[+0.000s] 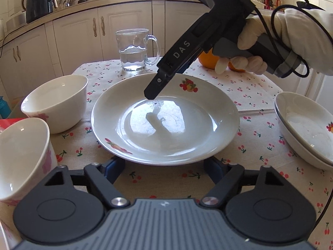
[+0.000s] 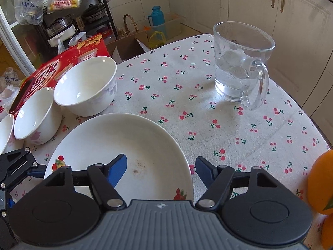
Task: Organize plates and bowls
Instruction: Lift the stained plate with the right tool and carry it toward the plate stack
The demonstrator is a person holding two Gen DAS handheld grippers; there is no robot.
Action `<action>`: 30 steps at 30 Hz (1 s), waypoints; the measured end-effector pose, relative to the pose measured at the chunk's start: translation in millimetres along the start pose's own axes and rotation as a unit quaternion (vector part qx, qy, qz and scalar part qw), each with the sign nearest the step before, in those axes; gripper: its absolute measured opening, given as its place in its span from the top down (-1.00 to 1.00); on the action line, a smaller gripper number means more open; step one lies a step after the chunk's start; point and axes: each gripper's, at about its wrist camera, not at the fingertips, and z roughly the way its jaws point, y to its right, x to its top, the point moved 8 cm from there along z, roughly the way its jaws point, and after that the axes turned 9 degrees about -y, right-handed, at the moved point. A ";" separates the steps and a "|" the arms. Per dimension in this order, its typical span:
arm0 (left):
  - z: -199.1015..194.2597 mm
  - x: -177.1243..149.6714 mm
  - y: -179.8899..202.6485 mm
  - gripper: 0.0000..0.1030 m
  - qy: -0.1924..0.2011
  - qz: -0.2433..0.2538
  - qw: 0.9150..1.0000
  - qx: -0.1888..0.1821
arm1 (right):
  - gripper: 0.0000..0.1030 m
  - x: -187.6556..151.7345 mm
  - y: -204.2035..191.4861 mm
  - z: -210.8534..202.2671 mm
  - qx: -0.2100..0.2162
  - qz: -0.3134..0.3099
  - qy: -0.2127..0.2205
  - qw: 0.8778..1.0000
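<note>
A white plate with fruit prints lies in the middle of the cherry-print tablecloth. My left gripper is low at its near edge. The two blue pads stand apart, and the rim hides their tips. My right gripper reaches down from the far side, held by a gloved hand. One of its fingers is over the plate and the other is outside the rim, with neither pressing. Two white bowls stand on the left. Two stacked plates sit on the right.
A glass mug with water stands behind the plate. Oranges lie at the table's right side. A red box sits beyond the bowls, where a third bowl rim shows. Kitchen cabinets lie beyond the table.
</note>
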 end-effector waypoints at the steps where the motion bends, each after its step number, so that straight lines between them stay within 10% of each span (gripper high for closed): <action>1: 0.1 0.1 0.2 -0.60 0.000 0.001 1.000 0.000 | -0.47 0.2 0.0 1.1 0.006 0.000 -0.002 1.000; 30: -16.7 -9.9 7.6 -0.59 -0.016 0.053 0.998 -0.020 | -0.41 -31.7 -17.3 -15.8 0.030 0.031 -0.008 0.999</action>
